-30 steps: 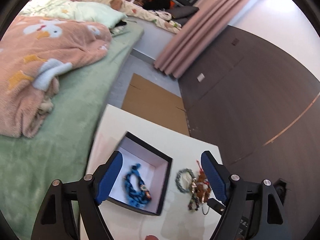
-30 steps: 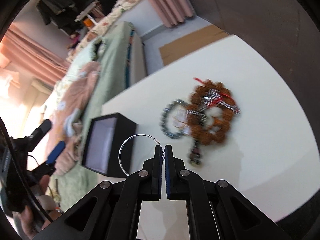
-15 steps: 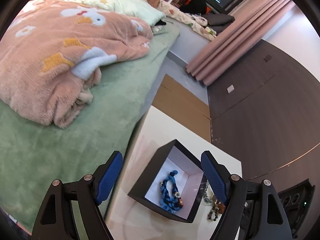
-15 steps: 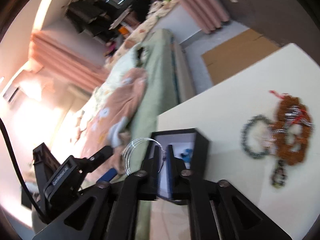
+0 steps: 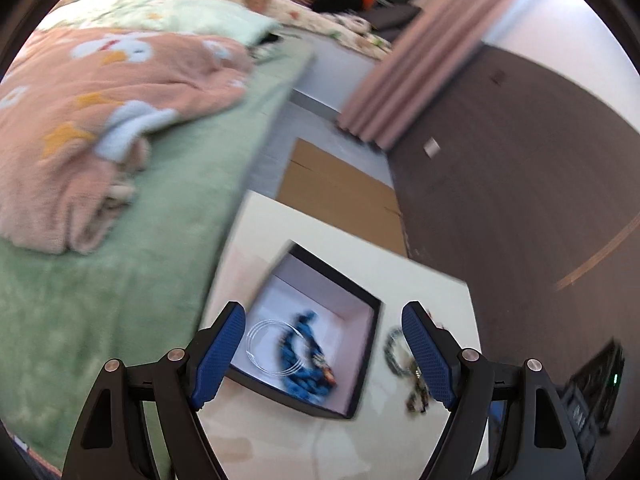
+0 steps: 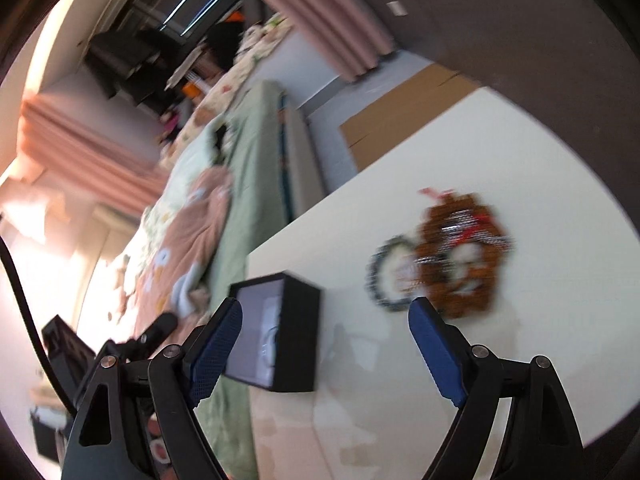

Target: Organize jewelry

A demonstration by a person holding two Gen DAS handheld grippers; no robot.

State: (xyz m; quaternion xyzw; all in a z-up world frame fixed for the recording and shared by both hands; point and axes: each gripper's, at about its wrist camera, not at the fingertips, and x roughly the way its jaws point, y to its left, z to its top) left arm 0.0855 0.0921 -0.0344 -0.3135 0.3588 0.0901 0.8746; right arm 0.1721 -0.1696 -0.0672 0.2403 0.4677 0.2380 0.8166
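Blue-padded jaws of the right hand-held gripper (image 6: 324, 344) are opening, empty. The left hand-held gripper (image 5: 324, 354) gapes empty above the black square cardboard box (image 5: 362, 364) on the white worktop (image 6: 520, 152). Only the left view shows the thin silver wire hoop (image 5: 266, 346) and blue braided bracelet (image 5: 304, 360) inside; the brown beaded bracelets (image 6: 460, 256) lie right.

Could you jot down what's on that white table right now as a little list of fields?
box: black box, open, white inside
in box: blue bracelet and thin wire hoop
beside box: dark bead bracelet and brown bead pile on the table
left gripper: open, empty
right gripper: fingers opening, nothing between them
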